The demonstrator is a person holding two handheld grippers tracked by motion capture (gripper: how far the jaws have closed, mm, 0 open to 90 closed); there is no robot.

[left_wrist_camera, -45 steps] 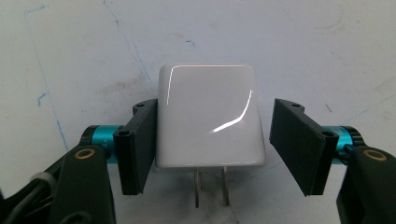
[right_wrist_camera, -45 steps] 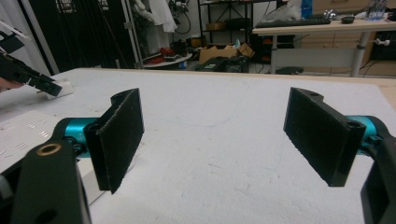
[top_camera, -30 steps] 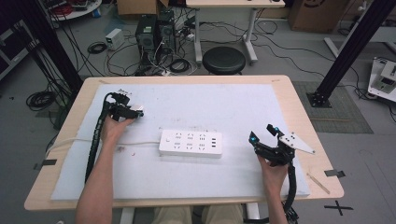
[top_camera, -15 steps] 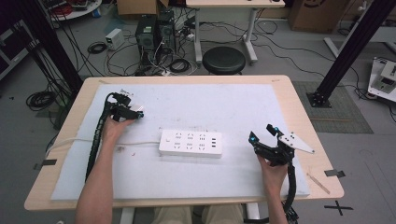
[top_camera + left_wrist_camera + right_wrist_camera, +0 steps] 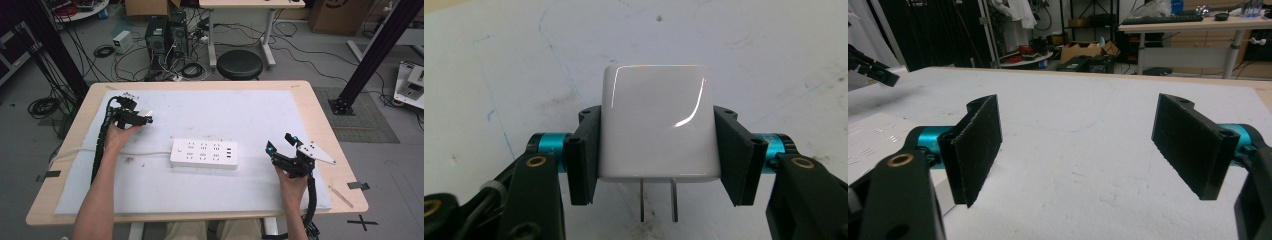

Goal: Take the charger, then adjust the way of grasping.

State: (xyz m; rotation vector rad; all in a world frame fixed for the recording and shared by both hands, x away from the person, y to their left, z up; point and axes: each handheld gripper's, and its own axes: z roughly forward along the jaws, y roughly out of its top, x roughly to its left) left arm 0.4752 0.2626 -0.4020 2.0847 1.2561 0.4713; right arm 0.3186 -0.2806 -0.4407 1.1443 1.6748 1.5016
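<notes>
Surface: light wooden table (image 5: 320, 107) covered by a white felt-like mat (image 5: 250, 115), faintly marked with blue pen lines and smudges. Grey floor around it.

Near edge: two forearms enter from the bottom of the high view. The person's right hand (image 5: 291, 181) holds the right gripper (image 5: 280, 143) over the mat's right side, near the front edge. Its jaws stand wide apart with nothing between them; the right gripper view shows bare mat in the gap. A grey three-cornered plate sits on top of it, and a black cable trails back along the arm.

Middle: flat white rectangular plastic power strip (image 5: 204, 154) lies on the mat, about centred, between the two grippers and apart from both. Its white cord (image 5: 145, 153) runs left toward the table edge.

Left, farther back: the person's left hand (image 5: 117, 134) holds the left gripper (image 5: 148, 119) over the mat's left part. The jaws are closed against the two sides of a glossy white, rounded-corner cube plug adapter (image 5: 658, 125). Its two flat metal prongs (image 5: 658, 200) point back toward the camera, in the left gripper view.

Beyond the table: round black stool (image 5: 240, 64), black computer towers (image 5: 169, 35) among tangled cables, and a second desk's white legs (image 5: 241, 30).
</notes>
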